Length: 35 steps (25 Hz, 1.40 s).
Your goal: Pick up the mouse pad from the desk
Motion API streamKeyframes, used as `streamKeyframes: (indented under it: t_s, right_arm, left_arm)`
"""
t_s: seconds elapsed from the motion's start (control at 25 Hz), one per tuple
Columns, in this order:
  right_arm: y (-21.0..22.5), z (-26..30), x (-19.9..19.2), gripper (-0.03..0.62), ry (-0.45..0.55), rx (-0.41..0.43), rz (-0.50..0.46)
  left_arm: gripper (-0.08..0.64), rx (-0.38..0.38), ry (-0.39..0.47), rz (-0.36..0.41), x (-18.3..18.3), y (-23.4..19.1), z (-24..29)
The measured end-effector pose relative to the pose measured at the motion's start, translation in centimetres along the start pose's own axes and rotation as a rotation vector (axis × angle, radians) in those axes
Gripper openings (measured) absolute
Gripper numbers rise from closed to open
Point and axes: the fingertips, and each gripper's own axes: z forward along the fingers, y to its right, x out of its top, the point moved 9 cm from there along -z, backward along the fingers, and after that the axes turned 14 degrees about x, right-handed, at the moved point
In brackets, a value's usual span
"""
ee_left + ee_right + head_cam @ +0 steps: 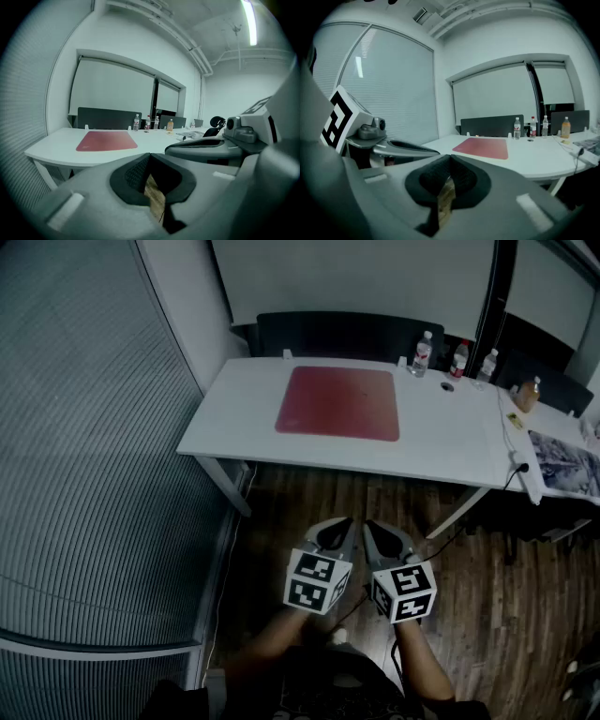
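Both claws sit side by side over the wooden floor [469, 615], well short of the desk [239, 413]: the left gripper [338, 527] and the right gripper [373, 530] each have jaws pressed together on nothing. Only the head view shows the floor and the person's forearms. Only the left gripper view catches the ceiling light strip [250, 21]. The right gripper view alone takes in the window blinds [389, 89].

One red mouse pad [339, 403] lies flat on the desk's left half, untouched. Its long axis runs along the desk's length and its edges are square to the desk's. Behind it stand three clear bottles [423, 352] and one amber bottle [528, 395]
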Motion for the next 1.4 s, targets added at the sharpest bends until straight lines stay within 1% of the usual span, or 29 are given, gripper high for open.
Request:
streamKeyframes:
  t_s: [0.32,0.56,0.72,0.92,1.12,1.4]
  right_arm:
    - [1.6,-0.8,-0.6,0.002,-0.001,0.0,0.017]
    - [2.3,0.0,-0.2,0.002,0.002,0.006,0.008]
    - [3.4,0.9,-0.1,0.002,0.0,0.0,0.019]
    - [4.9,3.6,0.5,0.002,-0.001,-0.012,0.022]
    - [6.4,7.8,1.3,0.002,-0.008,-0.027,0.027]
    - [7.7,13.0,3.3,0.002,-0.031,-0.055,0.037]
  left_arm:
    - [0.005,0.006,-0.006,0.01,0.2,1.3,1.0]
    - [0.005,0.007,-0.003,0.011,0.7,0.9,2.2]
    - [0.005,0.001,-0.002,0.012,1.2,0.3,3.5]
    - [0.005,-0.01,-0.009,0.016,1.7,-1.7,5.9]
    - [0.005,-0.031,-0.015,0.015,2.3,-5.0,9.3]
    - [0.005,-0.069,-0.028,0.009,3.9,-9.5,12.7]
